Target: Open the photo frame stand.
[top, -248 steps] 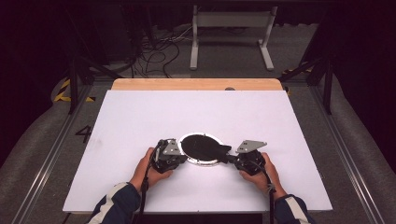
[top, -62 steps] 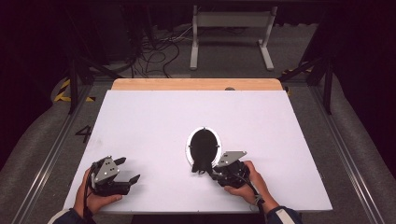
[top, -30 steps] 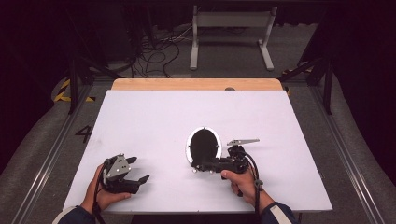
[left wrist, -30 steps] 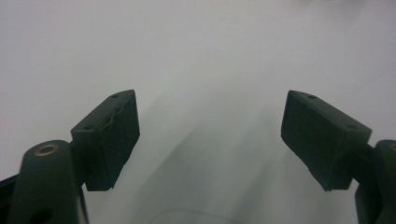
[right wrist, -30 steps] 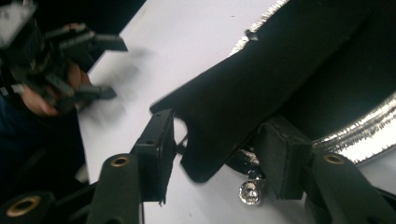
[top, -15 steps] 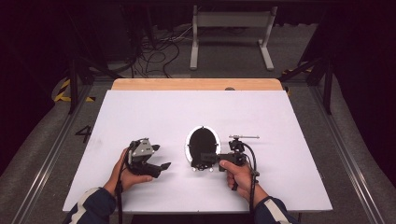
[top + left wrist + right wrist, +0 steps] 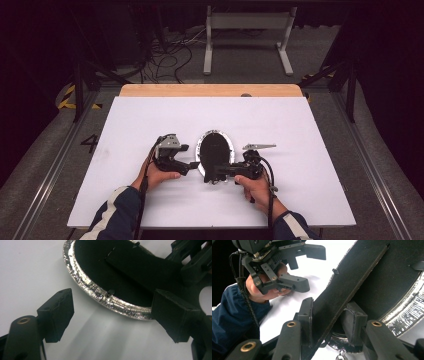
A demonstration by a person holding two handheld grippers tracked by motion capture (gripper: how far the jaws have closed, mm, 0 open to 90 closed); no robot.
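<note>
The right hand-held gripper [image 7: 327,322] is clamped on the black stand flap [image 7: 352,287] of an oval silver-rimmed frame [image 7: 216,150] lying on the worktop [image 7: 300,135]. The left hand-held gripper [image 7: 112,315], jaws spread wide, sits just beside the frame's rim.

Table [image 7: 300,130]: the oval frame [image 7: 227,145] lies on it, near the middle, a little toward the person.
Flap [image 7: 352,282]: on the back of the oval frame, tilted up.
Left gripper [image 7: 192,164]: just left of the frame.
Right gripper [image 7: 212,175]: at the frame's near edge, the flap between its jaws.
</note>
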